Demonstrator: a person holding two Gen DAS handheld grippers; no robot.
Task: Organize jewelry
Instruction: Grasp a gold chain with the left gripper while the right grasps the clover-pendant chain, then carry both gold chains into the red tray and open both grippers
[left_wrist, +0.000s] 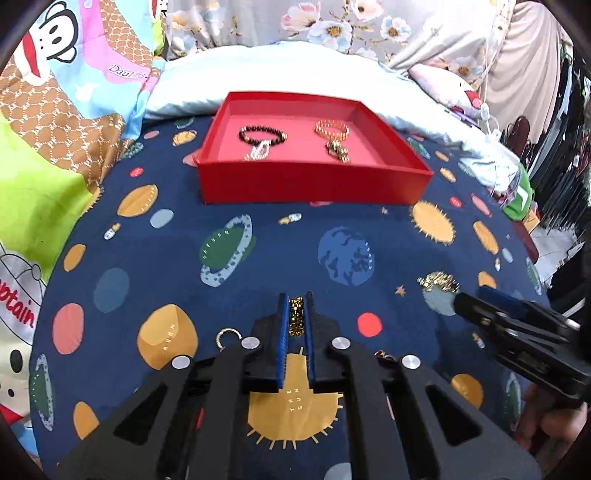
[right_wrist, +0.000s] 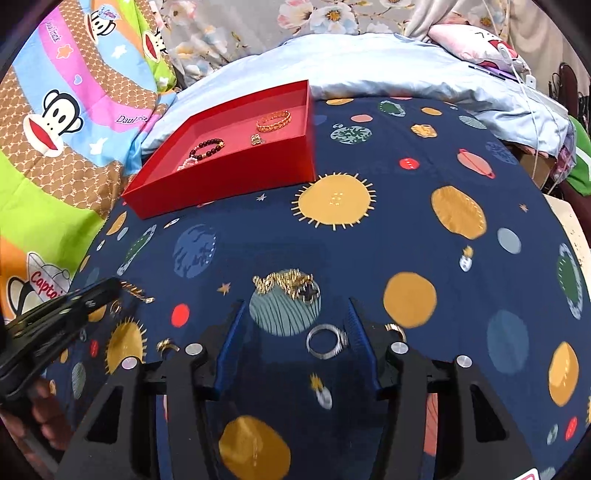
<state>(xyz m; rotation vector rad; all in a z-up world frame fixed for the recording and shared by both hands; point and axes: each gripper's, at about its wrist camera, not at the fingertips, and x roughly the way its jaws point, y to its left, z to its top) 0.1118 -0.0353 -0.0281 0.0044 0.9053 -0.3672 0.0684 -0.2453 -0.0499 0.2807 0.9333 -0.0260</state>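
On the navy planet-print bedspread (left_wrist: 258, 266), going left to right: a small gold ring (left_wrist: 228, 336) lies just left of the left gripper (left_wrist: 296, 302), whose blue-padded jaws are clamped together on a gold beaded chain (left_wrist: 296, 317). Beyond it stands the shallow red cardboard tray (left_wrist: 314, 184), holding a dark beaded bracelet (left_wrist: 260, 134) with a pale pearl piece (left_wrist: 255, 153) touching it, and to their right a gold link bangle (left_wrist: 331, 128) beside a small gold clasp piece (left_wrist: 338, 150). Further right, a tangled heap of gold chain with a dark clover charm (right_wrist: 286, 284) lies on the bedspread just ahead of the right gripper (right_wrist: 297, 308), whose jaws stand apart with nothing pressed between them. A silver ring (right_wrist: 327, 341) lies between those jaws, near the right-hand one, and a gold ring (right_wrist: 395, 330) sits just outside it.
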